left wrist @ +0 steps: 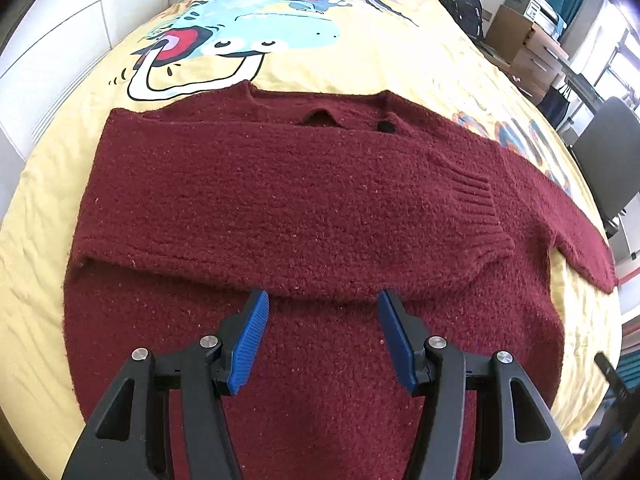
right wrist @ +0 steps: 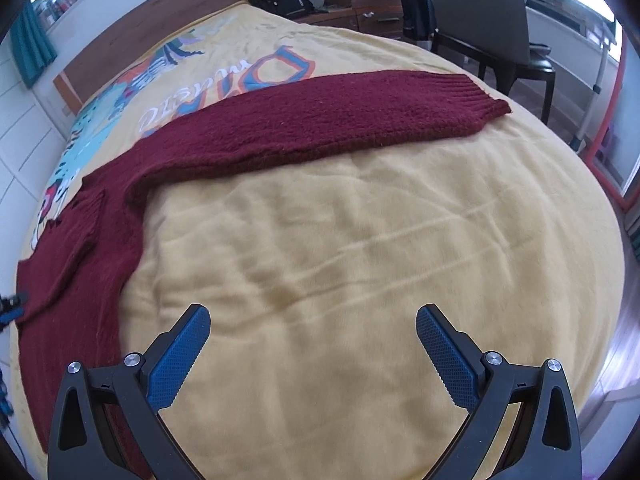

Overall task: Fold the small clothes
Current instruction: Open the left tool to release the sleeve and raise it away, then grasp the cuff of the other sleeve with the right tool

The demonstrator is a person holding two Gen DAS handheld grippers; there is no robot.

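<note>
A: Position of the dark red knitted sweater (left wrist: 288, 200)?

B: Flat on the yellow printed bedspread (left wrist: 400, 60). One sleeve is folded across the body; the other sleeve (right wrist: 340, 116) extends sideways over the bedspread.

A: Left gripper (left wrist: 323, 338)?

B: Jaws spread wide, holding nothing, above the sweater's lower body, just below the folded sleeve.

A: Right gripper (right wrist: 313, 354)?

B: Jaws wide apart, empty, over bare bedspread beside the sweater's body, well short of the extended sleeve.

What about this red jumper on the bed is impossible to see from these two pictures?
- Sweater bottom hem: left wrist view, hidden behind the open left gripper and cut by the lower edge.
- Folded sleeve's cuff underside: hidden.
- Sweater body: right wrist view, cut by the left edge; only the outstretched sleeve shows fully, beyond the open right gripper.
</note>
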